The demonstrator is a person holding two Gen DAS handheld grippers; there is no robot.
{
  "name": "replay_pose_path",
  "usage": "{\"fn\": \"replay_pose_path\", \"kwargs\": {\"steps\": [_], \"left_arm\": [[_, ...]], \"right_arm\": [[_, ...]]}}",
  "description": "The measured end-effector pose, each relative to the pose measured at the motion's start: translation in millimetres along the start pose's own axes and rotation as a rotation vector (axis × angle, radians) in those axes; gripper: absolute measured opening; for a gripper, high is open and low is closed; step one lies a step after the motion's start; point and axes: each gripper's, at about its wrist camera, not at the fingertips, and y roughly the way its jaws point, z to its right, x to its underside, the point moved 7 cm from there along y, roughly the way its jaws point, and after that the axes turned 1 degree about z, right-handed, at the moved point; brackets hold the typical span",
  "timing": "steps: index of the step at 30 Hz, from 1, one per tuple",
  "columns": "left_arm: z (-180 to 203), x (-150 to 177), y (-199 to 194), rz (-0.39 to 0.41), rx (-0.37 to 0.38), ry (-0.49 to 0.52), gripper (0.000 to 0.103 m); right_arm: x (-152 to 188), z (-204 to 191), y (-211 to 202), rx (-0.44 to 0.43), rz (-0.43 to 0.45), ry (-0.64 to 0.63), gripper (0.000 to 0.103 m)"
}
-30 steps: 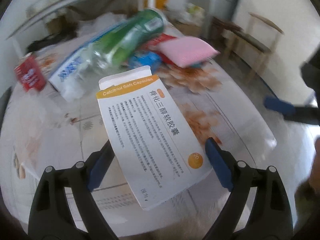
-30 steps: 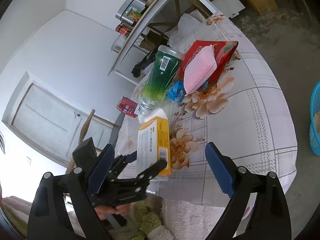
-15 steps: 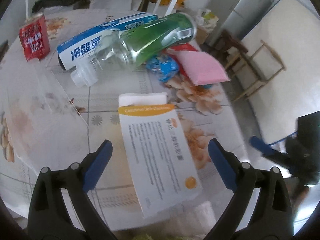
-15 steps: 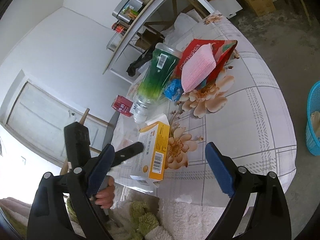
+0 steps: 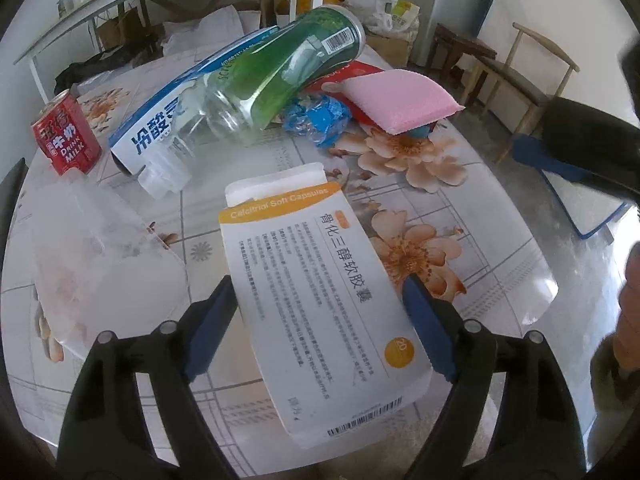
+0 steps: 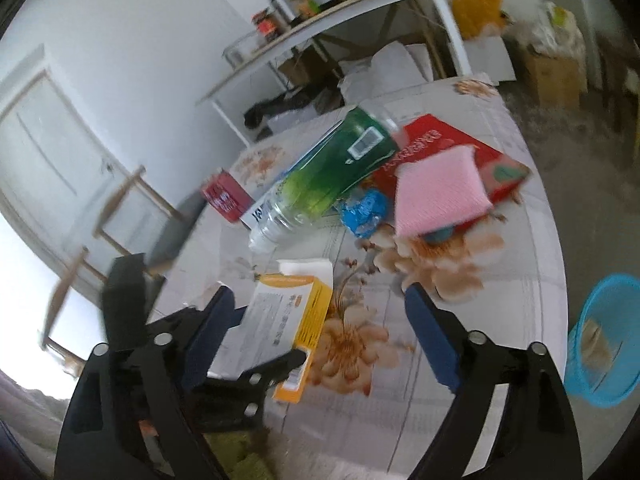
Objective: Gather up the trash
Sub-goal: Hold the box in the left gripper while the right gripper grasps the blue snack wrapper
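Table [image 5: 248,160] first: in the right wrist view it sits squarer and closer than half a sec ago, blurred, w/ the whole litter pile ahead of that gripper. Blue basket [image 6: 580,344] stands on the floor, low and off to the right of the right gripper [image 6: 318,294], well apart from the table edge; prob. where the trash goes.

Green bottle [image 5: 280,76], pink sponge [image 5: 400,100] and red can [image 5: 66,136] lie ahead of the left gripper [image 5: 316,292], untouched, same spots as before.

Main change: medicine box [image 5: 320,320]. Half a sec ago it lay flat w/ the left jaws wide of it on both sides. Now the jaws are closing and the blue pads meet its two long edges, so the left gripper is grasping the box, which reaches fwd between the fingers, flap end away. Whether it's off the cloth yet, can't tell.

Right gripper: jaws closing too, but nothing btwn them; released, empty.

Meaning: first piece looks secured; next is prob. the carry to the basket. Rest of the pile not yet collected.
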Motion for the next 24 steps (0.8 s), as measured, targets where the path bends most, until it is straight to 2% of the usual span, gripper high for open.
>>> {"fn": "replay_pose_path", "kwargs": {"steps": [5, 11, 15, 18, 20, 24], "left_arm": [[-8.2, 6.5, -5.6, 0.013, 0.013, -0.008, 0.079], [-15.1, 13.2, -9.1, 0.030, 0.060, -0.021, 0.076], [-16.6, 13.1, -8.7, 0.035, 0.069, -0.016, 0.076], [-15.2, 13.1, -9.1, 0.036, 0.074, -0.011, 0.076], [-15.7, 13.2, -9.4, 0.038, 0.078, -0.011, 0.076], [-17.1, 13.1, -9.6, 0.036, 0.083, -0.005, 0.076]], "right_arm": [[-22.4, -13.7, 35.1, 0.067, -0.042, -0.119, 0.072], [-43.5, -19.6, 82.0, 0.209, -0.107, -0.291, 0.063], [-49.8, -15.7, 109.3, 0.306, -0.137, -0.364, 0.057], [-51.1, -10.8, 122.7, 0.340, -0.156, -0.378, 0.050], [-50.2, -6.2, 129.5, 0.364, -0.170, -0.385, 0.040], [-45.5, -5.2, 133.6, 0.373, -0.187, -0.387, 0.027]]}}
